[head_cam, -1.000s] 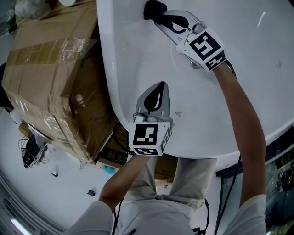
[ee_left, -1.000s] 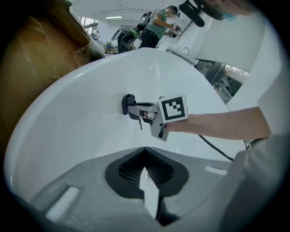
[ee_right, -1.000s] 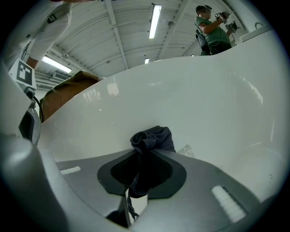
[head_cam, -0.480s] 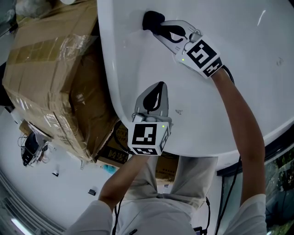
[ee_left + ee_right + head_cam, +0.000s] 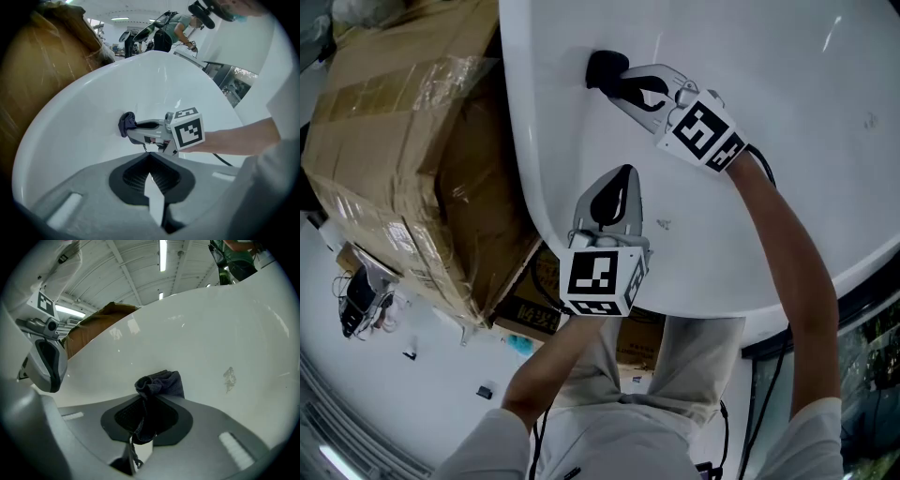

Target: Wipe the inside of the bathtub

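Observation:
A white bathtub (image 5: pixel 825 141) fills the head view's upper right. My right gripper (image 5: pixel 614 77) is shut on a dark cloth (image 5: pixel 602 67), which presses against the tub's inner wall near the left rim. The same cloth (image 5: pixel 159 384) bunches at the jaw tips in the right gripper view, and the left gripper view shows the cloth (image 5: pixel 125 124) held against the wall. My left gripper (image 5: pixel 619 192) rests over the tub's near rim, shut with nothing between its jaws (image 5: pixel 151 180).
A large cardboard box wrapped in clear film (image 5: pixel 403 150) stands against the tub's left side. Smaller boxes (image 5: pixel 530 314) lie on the floor below it. A small mark (image 5: pixel 229 378) shows on the tub wall right of the cloth.
My right gripper has slid the cloth a little leftward along the tub wall toward the rim. The left gripper has stayed where it was.

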`<state>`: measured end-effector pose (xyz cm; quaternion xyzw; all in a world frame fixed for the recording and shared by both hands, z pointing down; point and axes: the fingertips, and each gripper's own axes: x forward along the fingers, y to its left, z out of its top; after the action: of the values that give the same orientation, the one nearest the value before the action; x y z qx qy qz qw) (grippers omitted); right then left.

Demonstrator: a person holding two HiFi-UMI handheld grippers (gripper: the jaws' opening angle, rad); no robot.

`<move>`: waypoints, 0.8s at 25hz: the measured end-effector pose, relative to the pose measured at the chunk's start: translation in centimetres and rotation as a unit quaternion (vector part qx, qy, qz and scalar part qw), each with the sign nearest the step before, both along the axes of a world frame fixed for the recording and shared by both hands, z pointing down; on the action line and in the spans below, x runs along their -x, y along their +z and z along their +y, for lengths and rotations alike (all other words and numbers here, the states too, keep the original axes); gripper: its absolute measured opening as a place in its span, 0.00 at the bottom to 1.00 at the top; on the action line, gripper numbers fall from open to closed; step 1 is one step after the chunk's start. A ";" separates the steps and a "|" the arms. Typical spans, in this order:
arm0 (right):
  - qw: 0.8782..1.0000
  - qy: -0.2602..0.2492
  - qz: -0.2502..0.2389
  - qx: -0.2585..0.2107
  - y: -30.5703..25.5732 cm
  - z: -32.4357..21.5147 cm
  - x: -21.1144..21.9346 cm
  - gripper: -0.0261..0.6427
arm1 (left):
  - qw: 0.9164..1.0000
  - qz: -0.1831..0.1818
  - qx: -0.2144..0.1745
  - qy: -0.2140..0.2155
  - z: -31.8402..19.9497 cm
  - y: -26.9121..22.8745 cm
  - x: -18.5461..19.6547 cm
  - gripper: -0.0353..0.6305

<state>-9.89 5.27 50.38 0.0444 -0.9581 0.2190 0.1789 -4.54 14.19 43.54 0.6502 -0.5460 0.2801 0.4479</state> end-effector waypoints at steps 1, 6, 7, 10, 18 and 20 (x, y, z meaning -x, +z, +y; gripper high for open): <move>1.000 -0.003 0.000 0.001 0.0 0.4 0.0 0.11 | 1.000 0.000 0.000 -0.001 0.2 0.0 0.0 0.05; 1.000 -0.019 -0.001 0.012 0.0 2.7 0.3 0.11 | 1.000 -0.002 -0.004 -0.005 0.8 -0.2 0.3 0.05; 1.000 -0.023 -0.001 0.015 0.1 3.2 0.4 0.11 | 1.000 -0.002 -0.006 -0.007 0.9 -0.2 0.4 0.05; 0.999 -0.040 -0.001 0.022 0.2 5.1 0.6 0.11 | 1.000 -0.003 -0.009 -0.009 1.3 -0.4 0.6 0.05; 0.990 -0.138 0.008 0.030 0.6 13.9 2.6 0.11 | 1.000 0.000 -0.014 -0.014 2.5 -0.6 1.2 0.05; 0.991 -0.130 0.011 0.043 0.8 14.5 2.1 0.11 | 1.000 0.002 -0.016 -0.012 2.8 -0.9 1.3 0.05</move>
<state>-11.94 19.72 51.21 -0.0853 -0.9434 0.2343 0.2185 -5.83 16.94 42.64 0.6513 -0.5574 0.2641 0.4420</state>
